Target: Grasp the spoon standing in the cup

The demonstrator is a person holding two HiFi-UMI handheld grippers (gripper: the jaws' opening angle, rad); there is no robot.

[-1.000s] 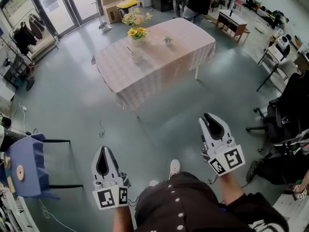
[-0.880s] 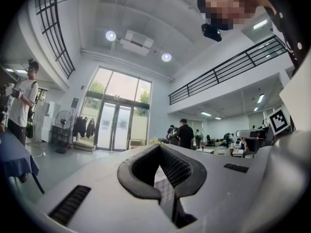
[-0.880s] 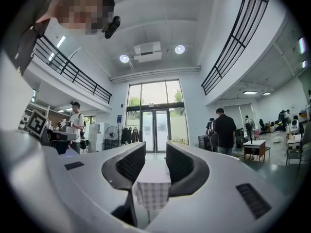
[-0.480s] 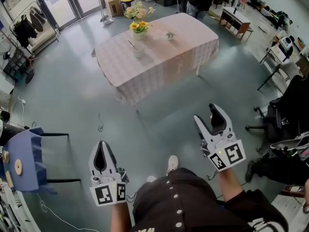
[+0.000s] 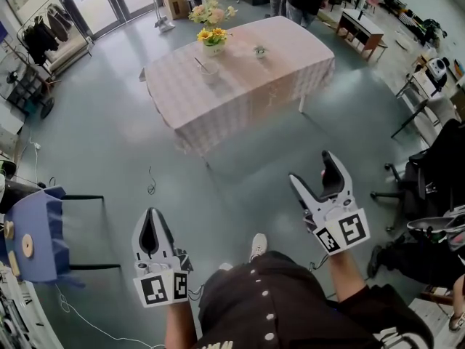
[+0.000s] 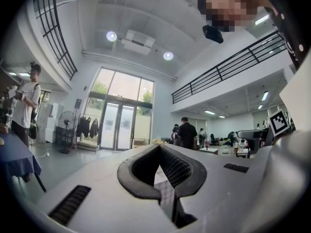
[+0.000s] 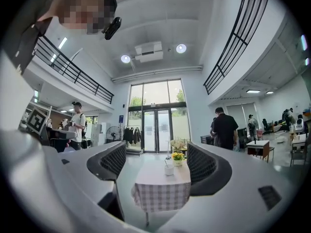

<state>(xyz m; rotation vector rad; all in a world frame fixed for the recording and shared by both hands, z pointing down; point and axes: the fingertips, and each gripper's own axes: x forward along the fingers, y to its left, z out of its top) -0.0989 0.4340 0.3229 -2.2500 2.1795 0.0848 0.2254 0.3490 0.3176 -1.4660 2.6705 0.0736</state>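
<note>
Leaning in cup (image 5: 210, 73), spoon (image 5: 197, 63) stands steep, handle tipped left.

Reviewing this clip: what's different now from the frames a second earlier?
The right gripper has just been opening its jaws, from nearly together to wide apart, with nothing between them, and it edged slightly toward the table. Nothing was taken hold of. The left gripper stays shut, and the cup with the spoon remains untouched on the table.
</note>
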